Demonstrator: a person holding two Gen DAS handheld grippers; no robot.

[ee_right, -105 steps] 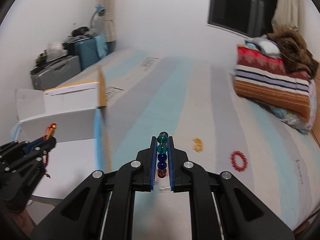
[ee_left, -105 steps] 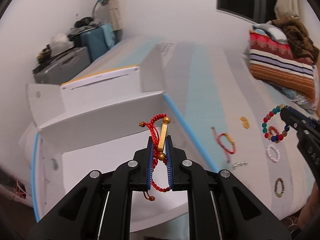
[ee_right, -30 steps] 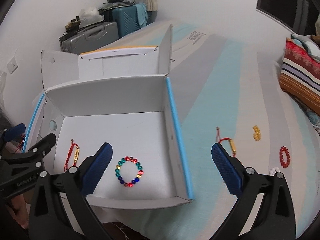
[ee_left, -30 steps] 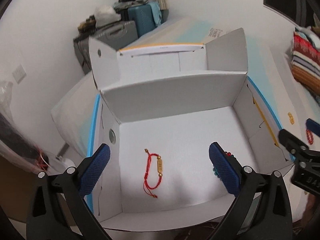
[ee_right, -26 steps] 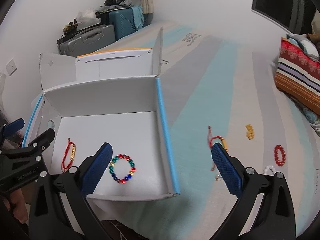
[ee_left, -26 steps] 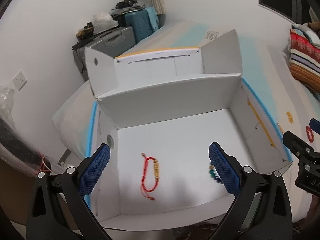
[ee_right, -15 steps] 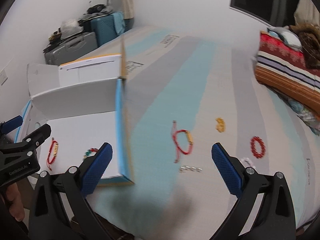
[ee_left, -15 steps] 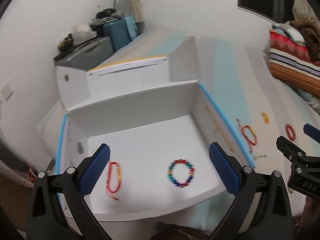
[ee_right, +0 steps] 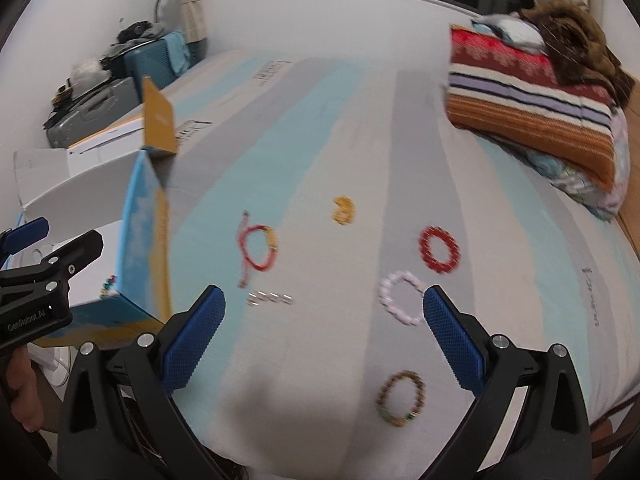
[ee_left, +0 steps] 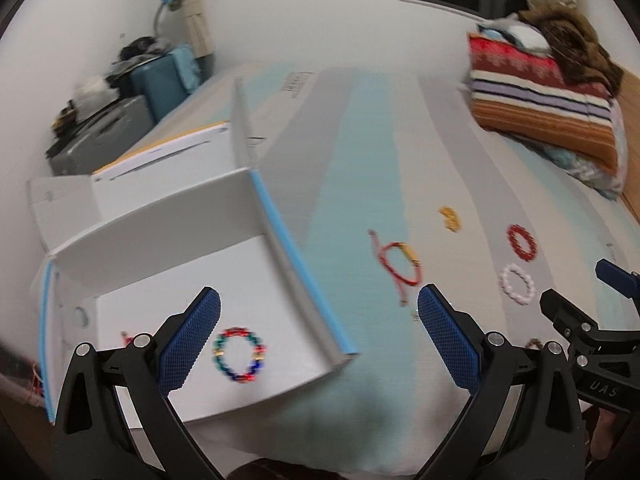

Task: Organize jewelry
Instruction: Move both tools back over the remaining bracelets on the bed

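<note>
Hovering wide open and empty, both claws – left claw (ee_left: 319,335), right claw (ee_right: 323,331) – face the bed (ee_right: 304,128), likely picking next. One beaded bracelet (ee_left: 239,355) lies in the box (ee_left: 296,276); red cord bracelet (ee_right: 258,249) and white bracelet (ee_right: 401,298) wait outside.

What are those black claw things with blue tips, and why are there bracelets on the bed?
Each claw is a hand-held gripper: a person squeezes one in each hand, and a camera on each looks out along its fingers. One picture comes from the left hand-held gripper, the other from the right hand-held gripper. Both are open and hold nothing. On the bed lie a red cord bracelet, a red bead bracelet, a white one and a brown one. A colorful bracelet lies in the white box.
</note>
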